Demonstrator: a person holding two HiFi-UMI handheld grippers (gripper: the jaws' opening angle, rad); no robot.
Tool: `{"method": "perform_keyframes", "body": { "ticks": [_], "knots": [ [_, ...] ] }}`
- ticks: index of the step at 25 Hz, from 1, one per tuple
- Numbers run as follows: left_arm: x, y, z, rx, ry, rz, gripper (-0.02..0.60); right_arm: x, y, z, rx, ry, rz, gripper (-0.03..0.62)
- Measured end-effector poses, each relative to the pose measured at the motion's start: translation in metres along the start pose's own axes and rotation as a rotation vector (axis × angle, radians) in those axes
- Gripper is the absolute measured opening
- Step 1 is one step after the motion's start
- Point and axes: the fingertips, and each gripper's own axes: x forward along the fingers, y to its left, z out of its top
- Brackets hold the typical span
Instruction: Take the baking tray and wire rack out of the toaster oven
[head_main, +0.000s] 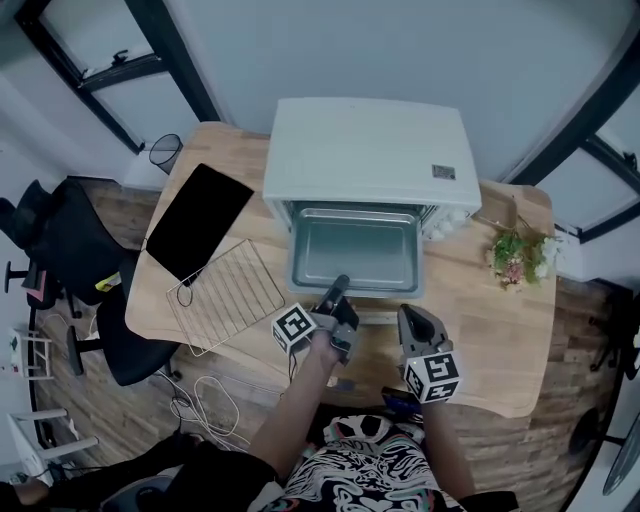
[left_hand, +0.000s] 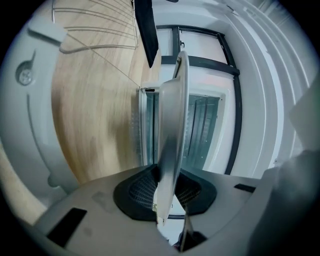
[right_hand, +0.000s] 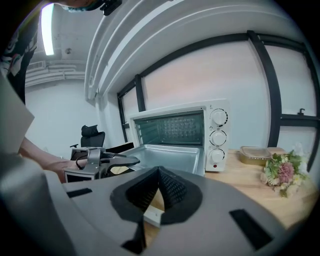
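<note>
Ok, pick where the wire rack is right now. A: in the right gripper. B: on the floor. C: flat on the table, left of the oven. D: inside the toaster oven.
C: the wire rack lies flat on the wooden table left of the toaster oven, beside a black sheet; the left gripper grips only the baking tray.

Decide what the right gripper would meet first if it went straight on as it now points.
Probably the near rim of the baking tray, partway out of the toaster oven. The right gripper tilts downward, so the table might come first; depth unclear.
</note>
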Motion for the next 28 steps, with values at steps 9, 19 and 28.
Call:
{"method": "perform_keyframes", "body": {
  "ticks": [9,19,28],
  "knots": [
    [-0.024,-0.017,-0.011,-0.001,0.019,-0.059,0.075,-0.014,0.013,-0.005,-0.002,-0.013,-0.010,0.000],
    [-0.048,-0.017,-0.020,-0.005,0.025,-0.041,0.075,-0.019,0.031,-0.008,-0.011,-0.020,0.000,0.000],
    [-0.071,-0.023,-0.010,-0.001,-0.003,-0.069,0.075,-0.013,0.051,-0.008,-0.023,-0.023,0.044,0.001]
  ]
}}
